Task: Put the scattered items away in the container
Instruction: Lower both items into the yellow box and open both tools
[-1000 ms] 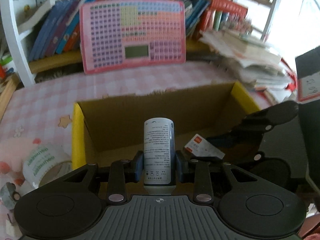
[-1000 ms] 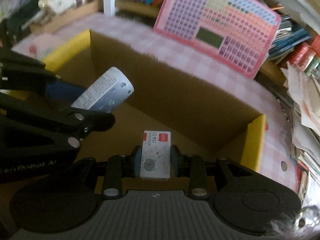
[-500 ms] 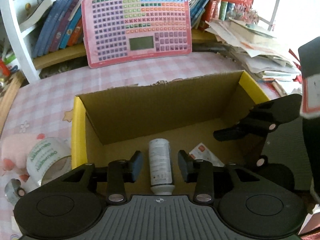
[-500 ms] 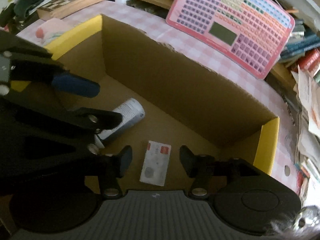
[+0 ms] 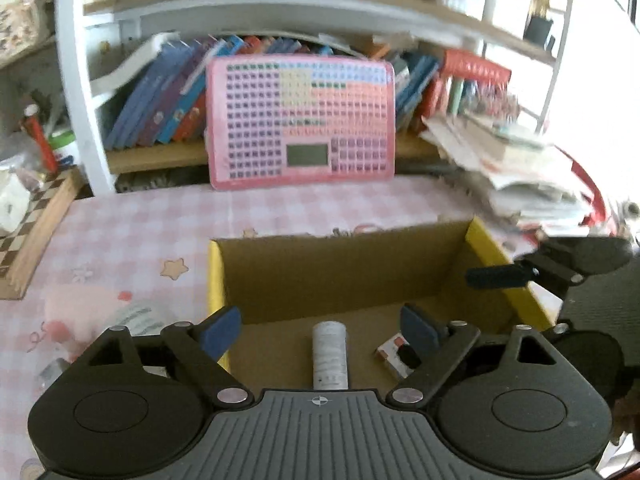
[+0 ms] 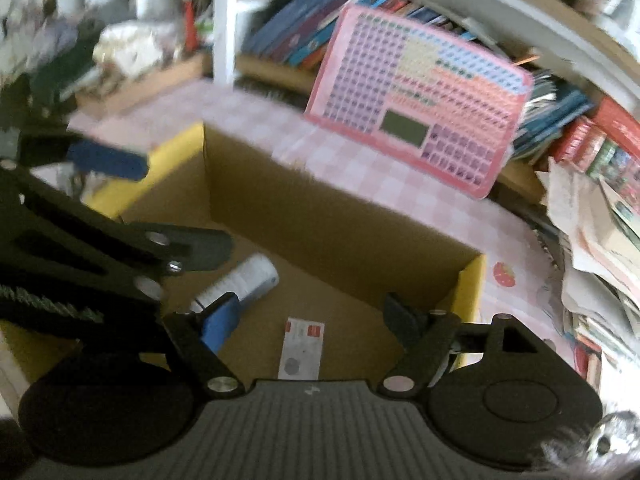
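- Our left gripper (image 5: 320,328) has its jaws spreading wide, with nothing pinched; the bottle (image 5: 329,354) lies flat on the box floor at lower centre of the left view, in line with the gap but untouched.
- Our right gripper (image 6: 316,320) is likewise opening, its fingers apart and clear of the card (image 6: 302,348), which lies flat on the box floor at lower centre of the right view.
- The box (image 5: 486,246) sits on the pink checked cloth (image 5: 160,220), below the pink board (image 5: 302,120) in mid frame.
- Done, as we judge it: two items are in the box, bottle and card near each other.
- Left: a tape roll (image 5: 138,318) at lower left of the left view lies outside the box, just beside its yellow flap; blur hides any other strays there.
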A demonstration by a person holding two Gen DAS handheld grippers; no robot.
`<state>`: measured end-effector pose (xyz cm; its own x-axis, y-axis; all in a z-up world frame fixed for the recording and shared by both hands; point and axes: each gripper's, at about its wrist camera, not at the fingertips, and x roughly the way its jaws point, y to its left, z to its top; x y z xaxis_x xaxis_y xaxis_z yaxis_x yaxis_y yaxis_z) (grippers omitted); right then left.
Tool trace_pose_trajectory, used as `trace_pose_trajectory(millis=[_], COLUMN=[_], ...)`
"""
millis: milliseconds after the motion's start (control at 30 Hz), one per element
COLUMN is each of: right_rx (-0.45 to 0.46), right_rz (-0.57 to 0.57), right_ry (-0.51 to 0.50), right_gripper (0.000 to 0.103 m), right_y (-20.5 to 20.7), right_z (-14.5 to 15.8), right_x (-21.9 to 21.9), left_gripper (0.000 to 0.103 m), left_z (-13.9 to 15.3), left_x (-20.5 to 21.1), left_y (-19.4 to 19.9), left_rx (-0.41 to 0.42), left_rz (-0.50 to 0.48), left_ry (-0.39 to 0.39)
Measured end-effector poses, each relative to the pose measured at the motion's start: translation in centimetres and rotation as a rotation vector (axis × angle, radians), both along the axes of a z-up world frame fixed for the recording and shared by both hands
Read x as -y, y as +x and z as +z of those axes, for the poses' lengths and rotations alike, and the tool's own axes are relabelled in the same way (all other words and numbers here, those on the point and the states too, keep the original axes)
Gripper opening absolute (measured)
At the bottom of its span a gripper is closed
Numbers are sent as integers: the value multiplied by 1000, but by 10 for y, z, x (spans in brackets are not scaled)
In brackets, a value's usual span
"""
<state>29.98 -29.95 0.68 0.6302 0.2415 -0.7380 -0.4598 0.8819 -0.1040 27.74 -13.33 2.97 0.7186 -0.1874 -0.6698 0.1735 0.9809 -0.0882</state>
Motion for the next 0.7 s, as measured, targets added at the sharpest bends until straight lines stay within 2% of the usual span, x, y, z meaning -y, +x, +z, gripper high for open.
trace_pose_trajectory(millis=[100, 200, 433, 700], right_rx=[34, 87, 194, 289], right_rz=[-43, -88, -214, -398], right_ry=[58, 68, 83, 119], right_gripper=[84, 96, 98, 100], right_y=[-14, -29, -69, -126], right_z=[14, 25, 39, 38], right_x=[6, 8, 11, 4], left_gripper=[91, 93, 96, 97], left_z=[10, 18, 34, 27], left_x=[-9, -19, -49, -94], left_y=[-15, -31, -72, -120], left_rx=[44, 78, 146, 183], left_rz=[34, 68, 104, 166], left_ry=[-13, -30, -58, -59])
